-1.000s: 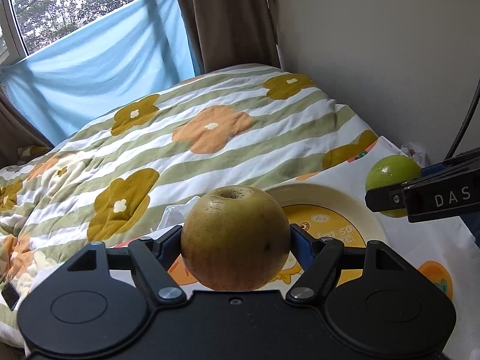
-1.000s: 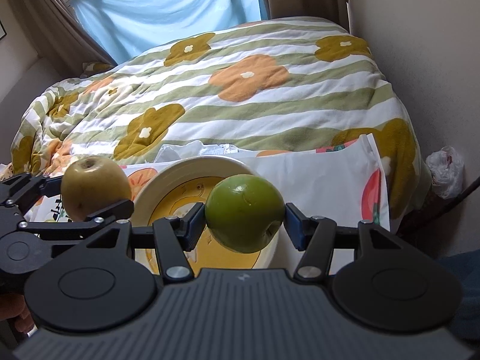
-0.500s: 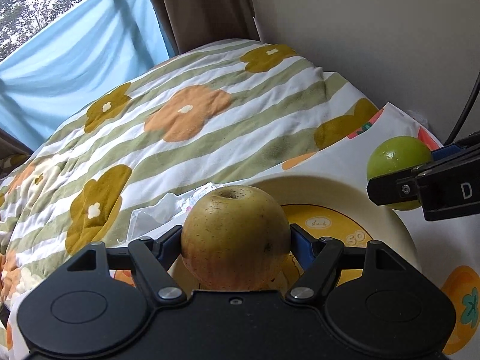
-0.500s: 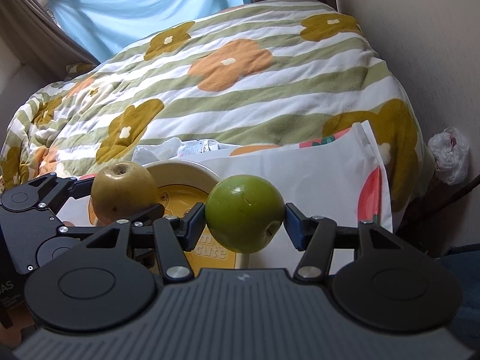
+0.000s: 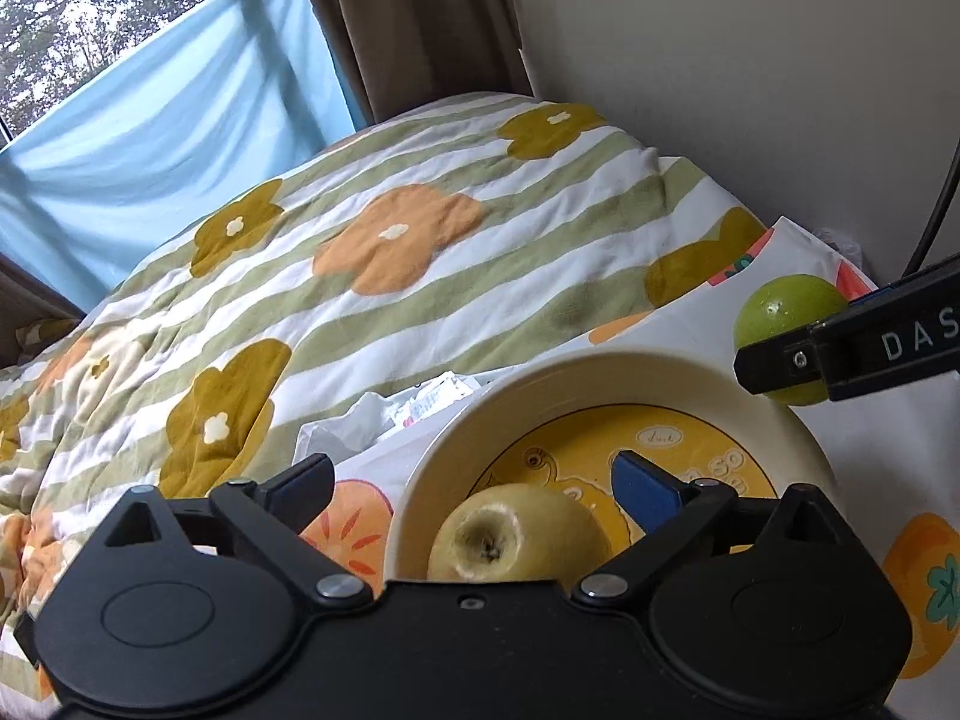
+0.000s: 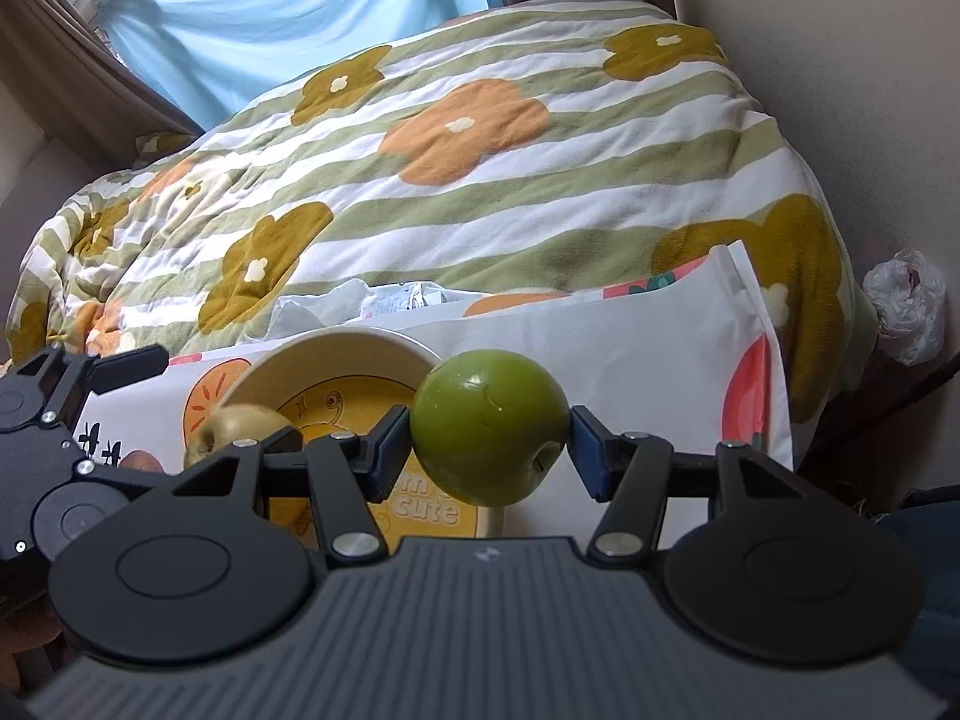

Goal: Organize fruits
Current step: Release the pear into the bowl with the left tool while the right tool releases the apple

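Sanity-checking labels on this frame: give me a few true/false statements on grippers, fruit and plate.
1. The left gripper is open. True.
2. The yellow-brown fruit is clamped in the left gripper. False: it lies on the plate, free of the fingers.
3. The right gripper holds the green apple. True.
4. The green apple rests on the plate. False: it is held in the air.
5. The plate sits on bare wood. False: it sits on a printed cloth.

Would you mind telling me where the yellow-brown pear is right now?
The yellow-brown pear lies in the cream plate, between the open left gripper's jaws.
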`<state>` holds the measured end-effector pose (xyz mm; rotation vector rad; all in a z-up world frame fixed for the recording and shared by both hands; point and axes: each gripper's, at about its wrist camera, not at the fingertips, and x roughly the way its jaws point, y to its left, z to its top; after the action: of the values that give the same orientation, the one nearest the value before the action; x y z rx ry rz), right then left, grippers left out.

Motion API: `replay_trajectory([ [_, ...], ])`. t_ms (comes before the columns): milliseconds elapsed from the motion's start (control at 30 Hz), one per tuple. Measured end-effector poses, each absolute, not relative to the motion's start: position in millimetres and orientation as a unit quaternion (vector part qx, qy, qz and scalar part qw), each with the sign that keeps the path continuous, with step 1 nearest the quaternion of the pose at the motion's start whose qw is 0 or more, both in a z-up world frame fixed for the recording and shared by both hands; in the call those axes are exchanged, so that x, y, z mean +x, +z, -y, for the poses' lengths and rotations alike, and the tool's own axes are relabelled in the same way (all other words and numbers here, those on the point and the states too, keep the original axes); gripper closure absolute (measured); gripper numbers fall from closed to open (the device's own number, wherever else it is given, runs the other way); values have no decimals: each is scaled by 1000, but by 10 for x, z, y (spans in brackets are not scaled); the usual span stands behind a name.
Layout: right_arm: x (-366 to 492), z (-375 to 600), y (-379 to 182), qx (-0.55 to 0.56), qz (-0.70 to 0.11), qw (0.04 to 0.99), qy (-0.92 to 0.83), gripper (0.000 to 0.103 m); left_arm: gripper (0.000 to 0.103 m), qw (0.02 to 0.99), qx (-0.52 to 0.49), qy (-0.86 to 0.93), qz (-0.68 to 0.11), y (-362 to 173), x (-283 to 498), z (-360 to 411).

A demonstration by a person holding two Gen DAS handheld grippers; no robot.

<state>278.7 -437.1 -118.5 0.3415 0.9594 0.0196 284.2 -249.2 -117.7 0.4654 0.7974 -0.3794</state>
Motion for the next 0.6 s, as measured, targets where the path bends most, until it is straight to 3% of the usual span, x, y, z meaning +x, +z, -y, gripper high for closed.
replay_trajectory([
  [600,3066,3891,-1375,152,-473,866,65,31,2,887,160,-146,-408,-1070,2461,1964],
])
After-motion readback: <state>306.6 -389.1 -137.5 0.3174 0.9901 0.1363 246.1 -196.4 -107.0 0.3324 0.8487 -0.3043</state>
